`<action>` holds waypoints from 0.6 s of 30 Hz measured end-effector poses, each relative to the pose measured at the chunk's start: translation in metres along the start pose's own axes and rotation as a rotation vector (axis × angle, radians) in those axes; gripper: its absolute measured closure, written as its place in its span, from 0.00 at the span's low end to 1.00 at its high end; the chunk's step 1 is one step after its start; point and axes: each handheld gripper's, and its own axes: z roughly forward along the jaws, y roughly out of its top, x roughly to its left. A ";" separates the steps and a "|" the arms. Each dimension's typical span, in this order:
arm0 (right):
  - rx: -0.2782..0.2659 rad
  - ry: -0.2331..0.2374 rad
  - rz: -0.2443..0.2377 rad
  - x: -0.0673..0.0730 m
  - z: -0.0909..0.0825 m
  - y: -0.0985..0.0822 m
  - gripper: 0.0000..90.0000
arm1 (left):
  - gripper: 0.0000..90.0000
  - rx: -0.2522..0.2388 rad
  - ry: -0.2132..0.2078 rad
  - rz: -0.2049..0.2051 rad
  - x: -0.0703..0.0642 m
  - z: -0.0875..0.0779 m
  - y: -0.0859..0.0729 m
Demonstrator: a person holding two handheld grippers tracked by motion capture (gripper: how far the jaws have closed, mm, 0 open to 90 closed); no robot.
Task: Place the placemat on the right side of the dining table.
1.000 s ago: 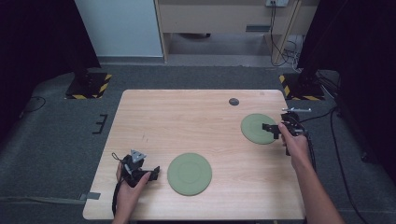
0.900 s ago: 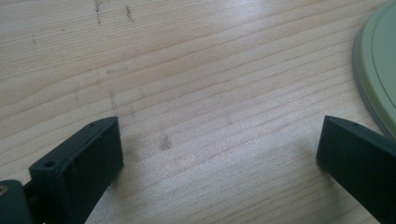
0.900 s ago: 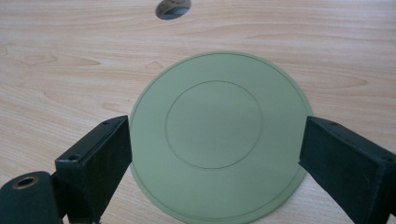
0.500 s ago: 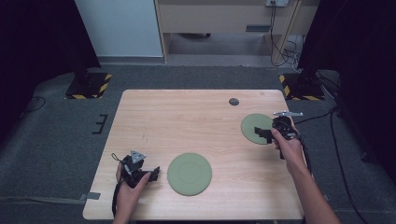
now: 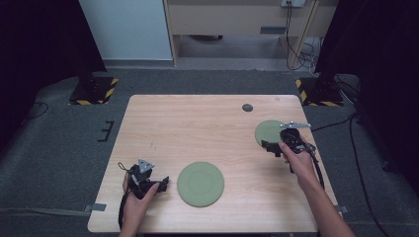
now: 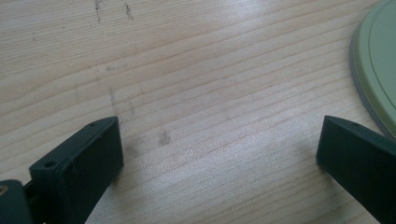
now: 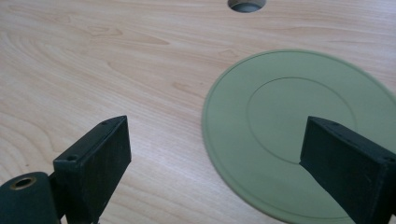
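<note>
Right tool (image 7: 212, 154) gapes wide, empty, straddling plate (image 7: 299, 130) edge.

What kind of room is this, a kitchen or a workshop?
Probably a lab or recording studio: a bare wooden table on grey carpet, dark curtains at both sides, loose cables behind, and hazard-striped stand bases.

A light wooden table (image 5: 197, 123) stands on grey carpet (image 5: 59, 138), with a pale cabinet (image 5: 237, 19) behind.
</note>
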 end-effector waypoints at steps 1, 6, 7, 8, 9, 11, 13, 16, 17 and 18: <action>0.000 0.000 0.000 0.000 0.000 0.000 0.10 | 0.00 0.000 0.000 0.000 0.000 0.000 0.000; 0.002 0.028 -0.021 0.013 0.000 -0.007 0.11 | 0.00 0.000 0.000 0.001 0.000 0.000 0.000; 0.001 0.034 -0.027 0.016 0.000 -0.008 0.11 | 0.00 0.000 0.000 0.001 0.000 0.000 0.000; 0.004 0.040 -0.031 0.018 -0.001 -0.009 0.11 | 0.00 0.000 0.000 0.001 0.000 0.000 0.000; 0.004 0.040 -0.031 0.018 -0.001 -0.009 0.11 | 0.00 0.000 0.000 0.001 0.000 0.000 0.000; 0.005 0.050 -0.037 0.023 -0.001 -0.012 0.11 | 0.00 0.000 0.000 0.001 0.000 0.000 0.000; 0.006 0.054 -0.046 0.027 -0.001 -0.013 0.11 | 0.00 0.000 0.000 0.000 0.000 0.000 0.000; 0.011 0.058 -0.058 0.032 -0.002 -0.015 0.11 | 0.00 0.000 0.000 0.001 0.000 0.000 0.000; 0.013 0.059 -0.064 0.034 -0.002 -0.016 0.11 | 0.00 0.000 0.000 0.001 0.000 0.000 0.000; 0.008 0.063 -0.064 0.035 -0.003 -0.017 0.10 | 0.00 0.000 0.000 0.001 0.000 0.000 0.000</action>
